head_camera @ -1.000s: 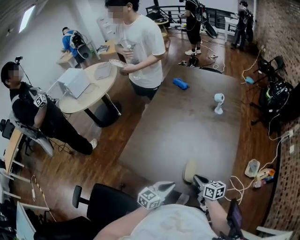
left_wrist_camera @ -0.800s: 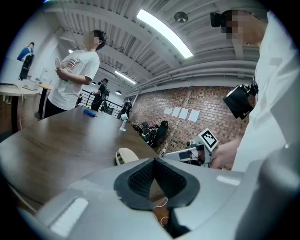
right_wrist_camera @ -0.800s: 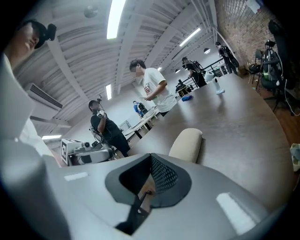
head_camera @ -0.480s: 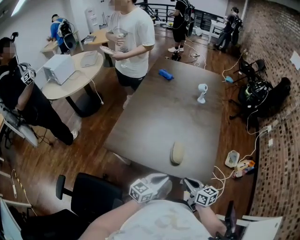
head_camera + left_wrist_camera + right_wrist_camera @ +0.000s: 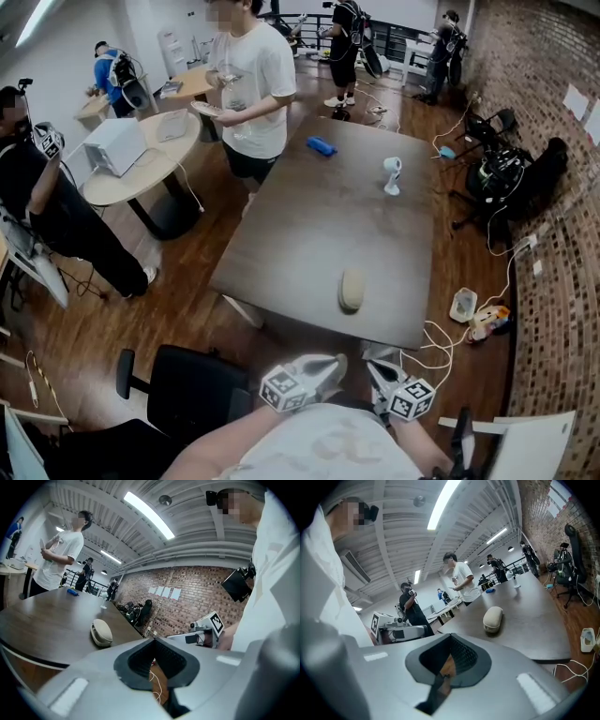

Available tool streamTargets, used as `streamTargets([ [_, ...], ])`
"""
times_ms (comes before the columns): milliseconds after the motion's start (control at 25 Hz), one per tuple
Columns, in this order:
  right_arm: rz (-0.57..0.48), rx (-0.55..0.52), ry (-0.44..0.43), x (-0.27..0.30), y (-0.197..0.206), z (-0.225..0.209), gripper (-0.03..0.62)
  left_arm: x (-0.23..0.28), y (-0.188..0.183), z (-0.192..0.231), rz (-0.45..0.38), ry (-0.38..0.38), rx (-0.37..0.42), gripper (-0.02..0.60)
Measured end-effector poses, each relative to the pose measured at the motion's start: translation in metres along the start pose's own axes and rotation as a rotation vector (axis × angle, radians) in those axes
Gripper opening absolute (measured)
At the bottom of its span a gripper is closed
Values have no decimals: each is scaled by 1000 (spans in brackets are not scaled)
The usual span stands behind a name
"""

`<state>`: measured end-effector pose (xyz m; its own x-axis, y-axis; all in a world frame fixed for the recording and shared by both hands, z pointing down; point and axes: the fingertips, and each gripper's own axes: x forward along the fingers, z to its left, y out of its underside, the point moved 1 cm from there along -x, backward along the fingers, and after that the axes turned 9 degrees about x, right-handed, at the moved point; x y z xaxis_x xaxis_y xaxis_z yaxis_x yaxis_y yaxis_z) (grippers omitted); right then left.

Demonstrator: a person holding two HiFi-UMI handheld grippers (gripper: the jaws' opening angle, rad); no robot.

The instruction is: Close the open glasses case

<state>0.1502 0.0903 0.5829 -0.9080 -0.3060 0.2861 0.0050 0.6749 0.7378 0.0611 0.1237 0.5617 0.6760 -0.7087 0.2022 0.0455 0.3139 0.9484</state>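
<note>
One table (image 5: 319,216) carries the glasses case (image 5: 352,289) near its close edge, well apart from you. Your left claw (image 5: 336,362) and right claw (image 5: 374,357) are clenched, empty; a hard push could slide the case off.

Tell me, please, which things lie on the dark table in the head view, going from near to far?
beige glasses case → small white device on a stand → blue object

The beige, oval glasses case (image 5: 352,290) lies flat on the dark table (image 5: 319,216) near its closest edge (lid down, only a thin seam showing).
</note>
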Motion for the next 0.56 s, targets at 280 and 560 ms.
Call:
streamTargets([
  [280, -11, 0, 15, -19, 18, 7, 8, -5, 16, -21, -2, 7, -8, 5],
  [560, -26, 0, 31, -34, 21, 8, 8, -7, 15, -32, -3, 12, 4, 5],
])
